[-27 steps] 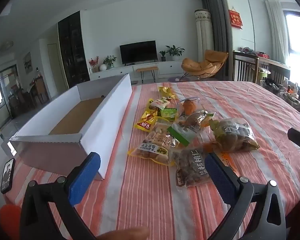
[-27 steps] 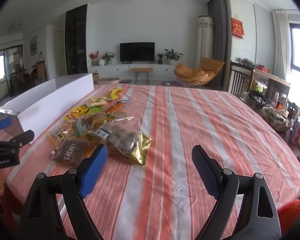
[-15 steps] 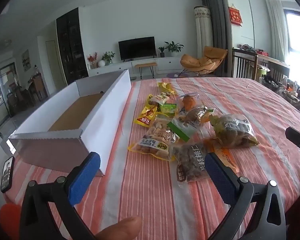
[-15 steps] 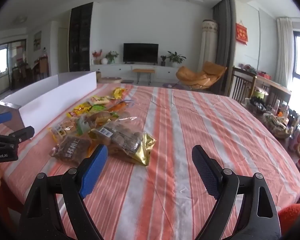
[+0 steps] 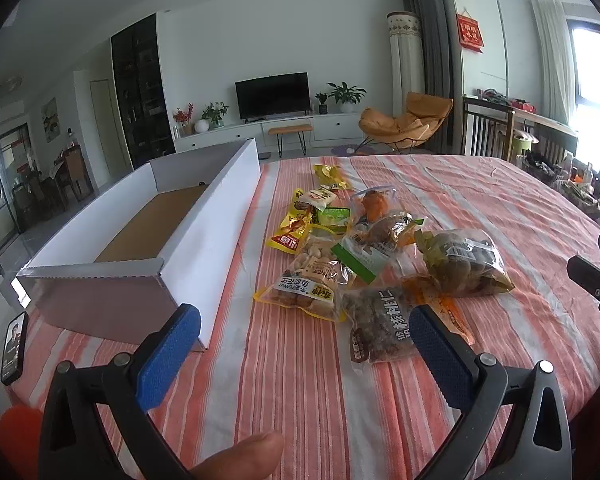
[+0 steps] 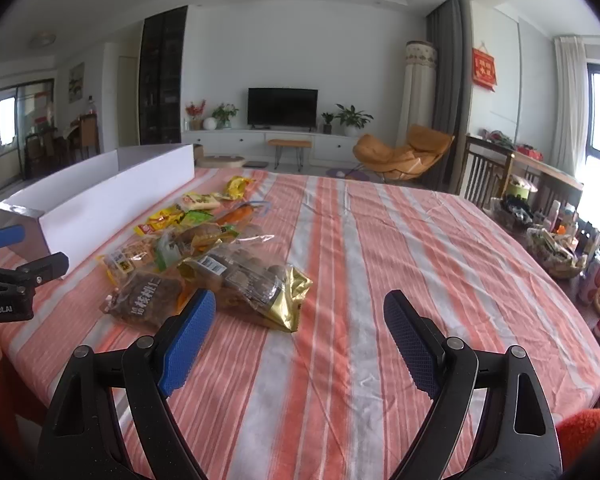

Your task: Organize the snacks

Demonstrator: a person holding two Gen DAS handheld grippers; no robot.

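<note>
Left gripper [image 5: 304, 340] and right gripper [image 6: 300, 324] — both released, grasping nothing — hover above the striped tablecloth [image 6: 420, 248]; snack packets [image 5: 356, 256] lie beside the white box [image 5: 204, 240].

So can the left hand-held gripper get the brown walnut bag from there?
Probably yes. The left hand-held gripper is open and empty, and the walnut bag lies flat on the tablecloth just ahead, near its right finger. Nothing lies on top of the bag; only neighbouring snack bags crowd its far edge.
</note>
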